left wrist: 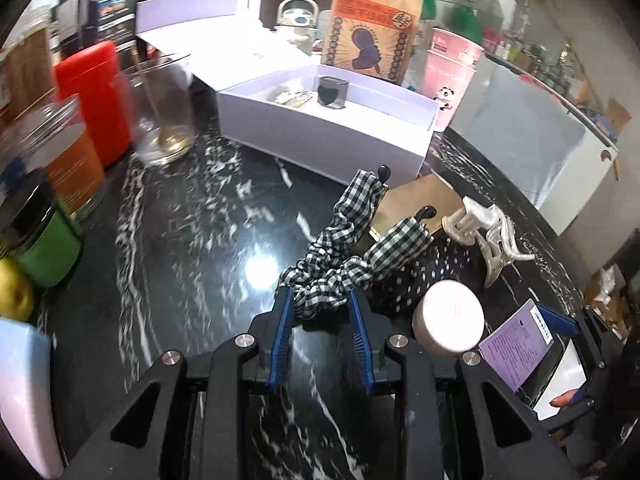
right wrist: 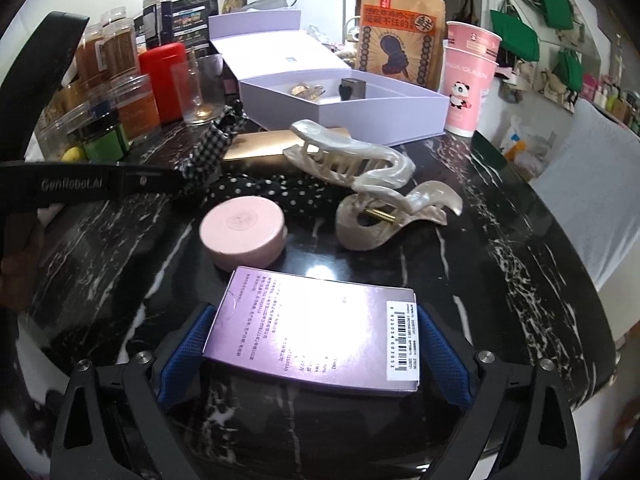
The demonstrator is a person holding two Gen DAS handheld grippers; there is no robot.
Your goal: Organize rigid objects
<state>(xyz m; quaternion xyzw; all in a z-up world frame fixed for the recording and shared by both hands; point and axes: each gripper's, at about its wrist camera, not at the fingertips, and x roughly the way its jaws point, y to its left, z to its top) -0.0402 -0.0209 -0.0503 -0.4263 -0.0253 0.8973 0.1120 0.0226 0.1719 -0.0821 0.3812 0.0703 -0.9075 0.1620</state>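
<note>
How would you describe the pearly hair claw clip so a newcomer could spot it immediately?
Start at the open lavender box on the black marble table. In front of it, the pearly hair claw clip stands beside the pink round jar. It alone is glossy cream, with curved teeth and a brass spring.

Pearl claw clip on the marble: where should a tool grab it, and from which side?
Take the pearl claw clip across its long upper body, just behind the teeth, coming from above. It lies on its side on the marble table, curved handles splayed right: those taper and would likely slip. The pink round case sits clear to its left; the polka-dot fabric crowds the rear.
</note>
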